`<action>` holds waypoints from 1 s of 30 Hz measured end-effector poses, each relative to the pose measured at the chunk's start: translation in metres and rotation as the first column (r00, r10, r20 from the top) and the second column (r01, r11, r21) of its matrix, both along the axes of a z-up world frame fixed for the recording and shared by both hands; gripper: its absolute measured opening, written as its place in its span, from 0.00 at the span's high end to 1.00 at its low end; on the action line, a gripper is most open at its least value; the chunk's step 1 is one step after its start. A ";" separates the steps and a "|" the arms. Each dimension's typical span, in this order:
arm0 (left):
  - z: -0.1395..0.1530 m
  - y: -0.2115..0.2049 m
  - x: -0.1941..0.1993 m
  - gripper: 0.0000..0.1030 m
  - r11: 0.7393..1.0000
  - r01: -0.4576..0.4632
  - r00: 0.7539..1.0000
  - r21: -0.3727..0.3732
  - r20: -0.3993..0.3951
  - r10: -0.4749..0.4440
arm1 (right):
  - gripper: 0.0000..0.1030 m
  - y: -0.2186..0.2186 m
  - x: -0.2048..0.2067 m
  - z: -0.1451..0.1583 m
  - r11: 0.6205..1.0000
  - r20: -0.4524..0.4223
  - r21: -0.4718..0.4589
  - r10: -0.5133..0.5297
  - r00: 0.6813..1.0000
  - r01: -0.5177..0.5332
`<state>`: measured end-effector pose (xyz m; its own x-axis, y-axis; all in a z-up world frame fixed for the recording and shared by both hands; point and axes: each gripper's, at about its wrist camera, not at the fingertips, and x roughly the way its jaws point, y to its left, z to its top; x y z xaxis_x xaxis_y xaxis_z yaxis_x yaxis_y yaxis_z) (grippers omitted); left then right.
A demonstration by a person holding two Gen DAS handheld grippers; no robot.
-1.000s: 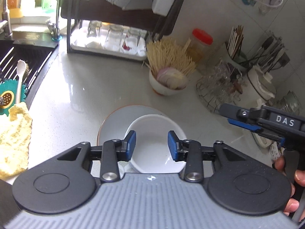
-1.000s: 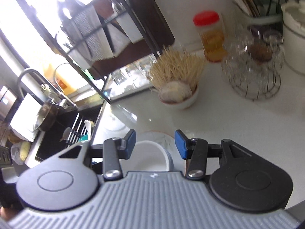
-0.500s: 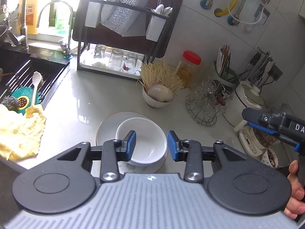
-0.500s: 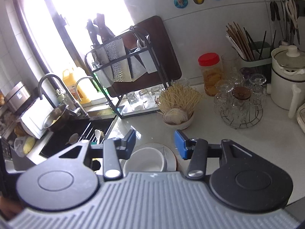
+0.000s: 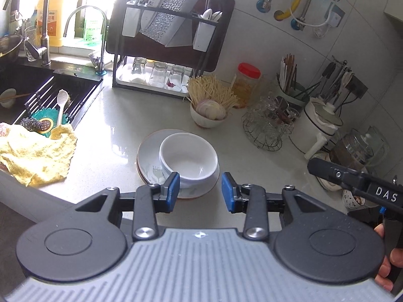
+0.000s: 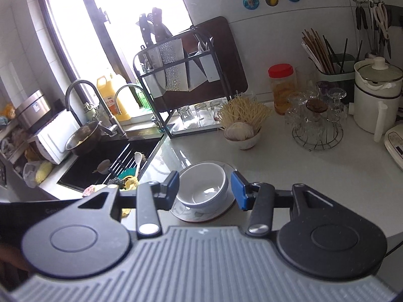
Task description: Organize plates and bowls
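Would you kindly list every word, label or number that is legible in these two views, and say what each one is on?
"DAS" – white letters on the black body of the right gripper, seen from the left wrist view.
Orange detergent bottle by the window: label printed, too blurred to read.
Green bottle beside it: label too small to read.
Embossed text on the dark edge at the left of the right wrist view: cut off, unreadable.

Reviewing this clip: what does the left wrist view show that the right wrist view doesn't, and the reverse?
Only the left wrist view shows the spread yellow cloth and the right tongs' body from outside. Only the right wrist view shows the steel pot by the faucet. Both show the white bowl sitting on the plate, the noodle bowl and the red-lidded jar.
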<state>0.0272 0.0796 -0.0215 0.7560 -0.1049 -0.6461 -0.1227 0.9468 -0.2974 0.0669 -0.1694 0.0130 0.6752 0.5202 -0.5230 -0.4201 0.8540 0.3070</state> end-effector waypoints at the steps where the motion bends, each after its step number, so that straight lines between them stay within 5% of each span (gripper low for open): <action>1: 0.001 -0.001 -0.004 0.59 1.000 0.001 1.000 0.009 0.002 -0.001 | 0.53 0.000 -0.005 0.000 1.000 0.006 -0.003 0.002 1.000 -0.002; 30: -0.007 -0.051 -0.097 0.55 0.997 0.022 1.000 0.072 0.013 -0.023 | 0.53 -0.016 -0.085 -0.025 0.998 0.020 -0.067 0.002 1.000 -0.001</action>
<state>-0.0695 0.0287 -0.0289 0.7631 -0.0754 -0.6419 -0.0975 0.9684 -0.2296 -0.0181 -0.1856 -0.0123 0.6850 0.4853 -0.5434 -0.4269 0.8718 0.2404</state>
